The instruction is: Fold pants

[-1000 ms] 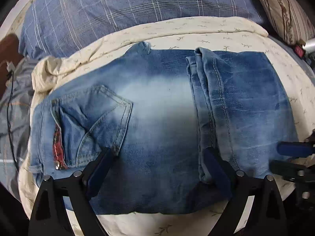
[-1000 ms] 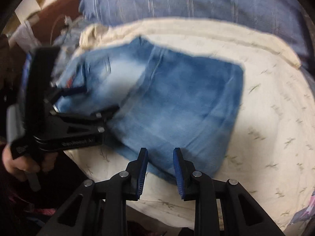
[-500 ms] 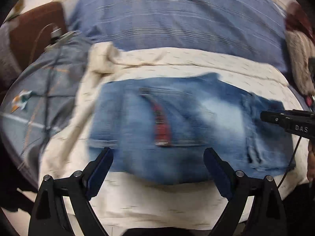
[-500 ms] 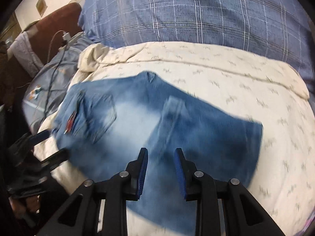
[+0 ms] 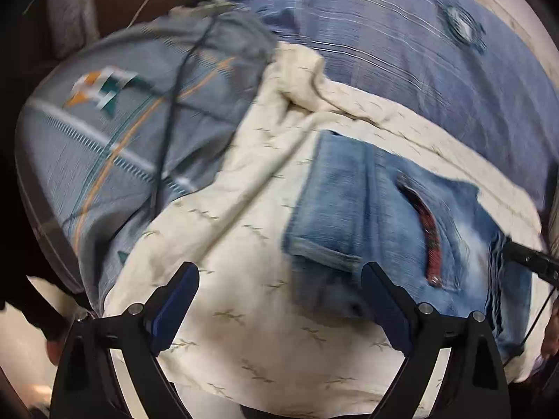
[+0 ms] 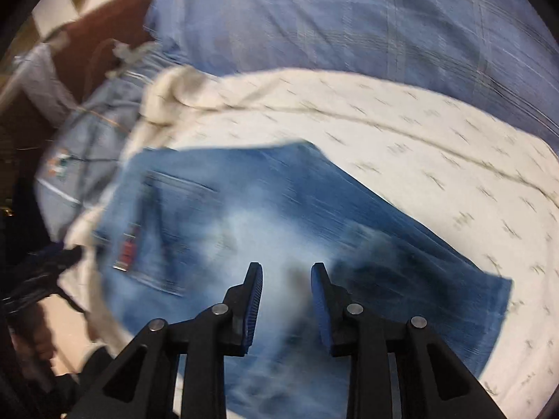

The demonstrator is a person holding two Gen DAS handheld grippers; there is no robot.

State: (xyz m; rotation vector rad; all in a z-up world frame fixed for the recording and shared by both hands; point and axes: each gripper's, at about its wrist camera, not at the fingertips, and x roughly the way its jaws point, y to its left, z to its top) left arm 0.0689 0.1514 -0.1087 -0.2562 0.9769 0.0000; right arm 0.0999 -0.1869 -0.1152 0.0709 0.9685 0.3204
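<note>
A home bedroom is indicated: a bed is covered by a cream printed sheet point(image 5: 244, 209), with a blue plaid duvet point(image 5: 384, 52) at top and a grey pillow point(image 5: 104, 132) upper left.

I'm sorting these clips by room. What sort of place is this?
Most likely a bedroom: folded jeans lie on a cream printed sheet spread over a bed, with a blue plaid duvet behind and a patterned grey pillow at the side.
</note>
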